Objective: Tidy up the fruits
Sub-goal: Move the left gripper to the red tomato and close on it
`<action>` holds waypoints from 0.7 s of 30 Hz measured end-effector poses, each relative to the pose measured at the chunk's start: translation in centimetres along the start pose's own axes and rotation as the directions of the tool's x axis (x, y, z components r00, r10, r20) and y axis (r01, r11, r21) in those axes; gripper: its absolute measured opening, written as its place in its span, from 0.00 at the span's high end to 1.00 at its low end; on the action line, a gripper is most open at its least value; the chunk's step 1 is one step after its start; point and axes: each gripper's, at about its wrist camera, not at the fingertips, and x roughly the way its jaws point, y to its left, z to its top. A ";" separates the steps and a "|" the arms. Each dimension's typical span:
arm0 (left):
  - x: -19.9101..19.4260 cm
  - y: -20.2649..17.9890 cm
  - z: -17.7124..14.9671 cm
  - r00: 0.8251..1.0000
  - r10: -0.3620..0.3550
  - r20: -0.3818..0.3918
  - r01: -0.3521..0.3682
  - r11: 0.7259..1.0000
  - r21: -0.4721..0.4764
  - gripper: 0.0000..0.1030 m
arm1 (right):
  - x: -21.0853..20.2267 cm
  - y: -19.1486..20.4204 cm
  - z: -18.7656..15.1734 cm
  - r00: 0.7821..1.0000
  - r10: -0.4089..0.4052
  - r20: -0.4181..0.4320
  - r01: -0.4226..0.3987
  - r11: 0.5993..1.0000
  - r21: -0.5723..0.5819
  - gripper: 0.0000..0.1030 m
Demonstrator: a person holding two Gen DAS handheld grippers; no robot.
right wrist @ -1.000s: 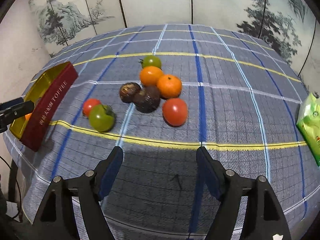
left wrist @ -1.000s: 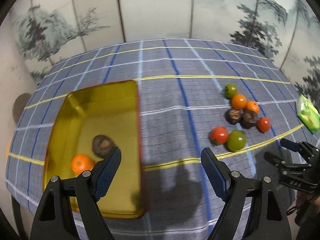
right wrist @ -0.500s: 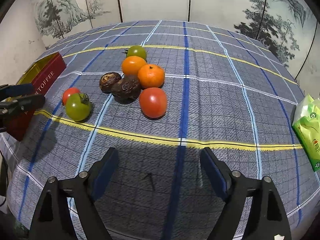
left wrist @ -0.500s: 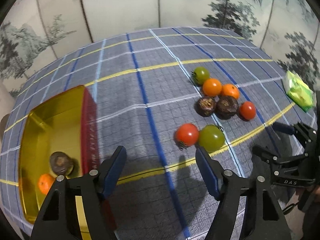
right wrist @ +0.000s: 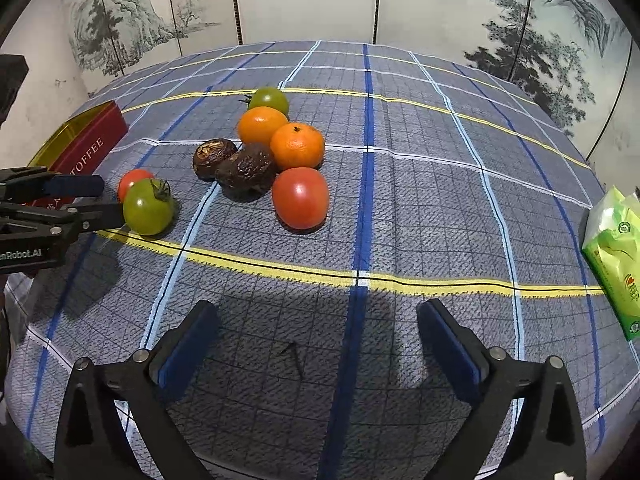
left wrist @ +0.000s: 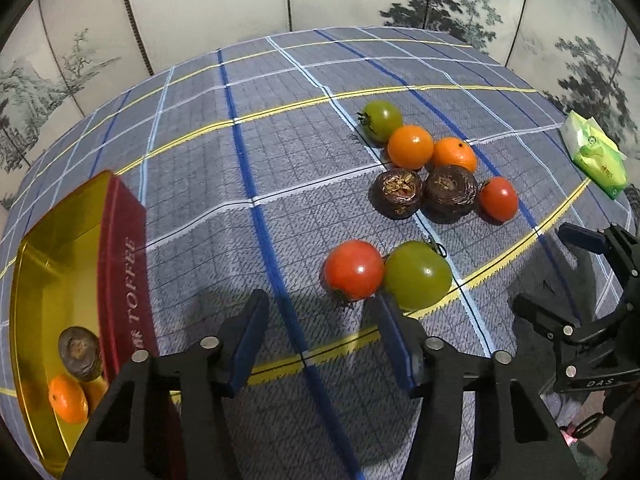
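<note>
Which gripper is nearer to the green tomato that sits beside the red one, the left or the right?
Left. The left gripper, jaws just closing with nothing between them, has one finger beside the green tomato. The right gripper, jaws just opening, empty, hangs further back, over the cloth.

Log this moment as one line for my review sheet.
left gripper: empty, fingers closing, near red tomato | right gripper: empty, opening | tin: orange, dark fruit
</note>
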 end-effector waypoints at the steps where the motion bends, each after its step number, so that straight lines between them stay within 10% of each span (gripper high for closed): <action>1: 0.2 -0.1 0.1 1.000 -0.002 -0.001 0.002 1.000 0.004 0.48 | 0.0 0.0 0.0 1.000 -0.001 0.001 0.001 1.000 0.002 0.02; 21: 1.0 -0.7 0.5 0.999 -0.041 -0.008 0.041 0.999 0.002 0.69 | 0.0 -0.2 -0.1 1.000 -0.012 0.011 0.011 1.000 0.017 0.00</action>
